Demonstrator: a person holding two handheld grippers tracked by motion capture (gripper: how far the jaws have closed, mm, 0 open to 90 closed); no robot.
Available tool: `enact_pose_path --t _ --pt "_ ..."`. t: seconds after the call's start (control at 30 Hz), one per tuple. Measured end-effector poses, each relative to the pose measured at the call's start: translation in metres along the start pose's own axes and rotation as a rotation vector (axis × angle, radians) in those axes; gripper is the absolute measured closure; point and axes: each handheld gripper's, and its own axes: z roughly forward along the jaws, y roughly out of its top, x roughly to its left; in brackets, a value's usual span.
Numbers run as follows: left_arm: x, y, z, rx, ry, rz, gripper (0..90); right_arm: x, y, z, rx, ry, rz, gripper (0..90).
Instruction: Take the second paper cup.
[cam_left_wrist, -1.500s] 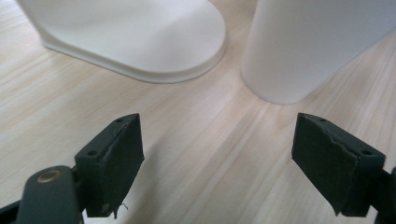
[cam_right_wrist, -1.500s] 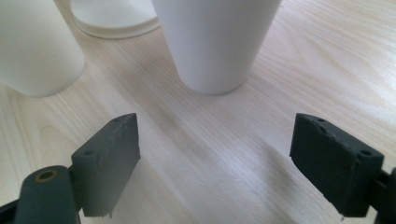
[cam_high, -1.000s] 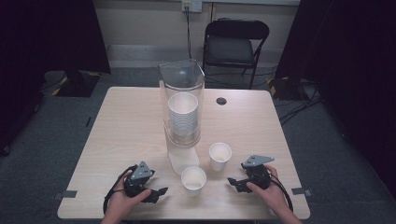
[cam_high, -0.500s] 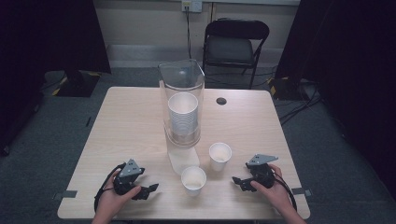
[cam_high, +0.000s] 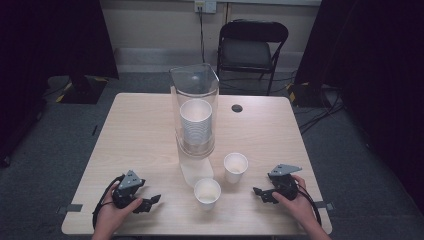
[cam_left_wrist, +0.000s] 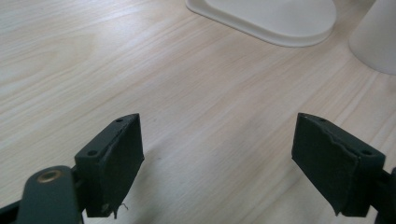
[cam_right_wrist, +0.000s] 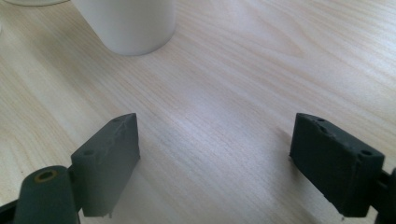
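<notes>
Cups (cam_high: 207, 192) (cam_high: 235, 168) stand between the left gripper (cam_high: 152, 200) and right gripper (cam_high: 258, 192), both wide open, holding nothing.

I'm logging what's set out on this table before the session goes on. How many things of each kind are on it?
Loose white paper cups: 2, the near cup and the far cup
Clear cup dispensers with a stack of cups inside: 1, the dispenser
Hand-held grippers resting at the near edge: 2, the left gripper and the right gripper, both open
Total: 5
</notes>
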Motion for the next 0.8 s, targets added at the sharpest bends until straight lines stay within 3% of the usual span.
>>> enact_pose_path --t 0.33,0.6,0.8 --pt "0.011 -0.008 -0.008 -0.008 0.049 -0.035 16.4 0.000 -0.003 0.002 -0.021 -0.017 -0.013 13.9" --pt "0.012 -0.015 -0.002 0.055 0.075 0.012 16.6 0.001 -0.006 0.003 -0.047 -0.026 -0.007 12.9" --pt "0.013 -0.020 -0.001 0.009 0.078 0.006 14.8 0.001 -0.006 0.003 -0.047 -0.027 -0.006 12.9"
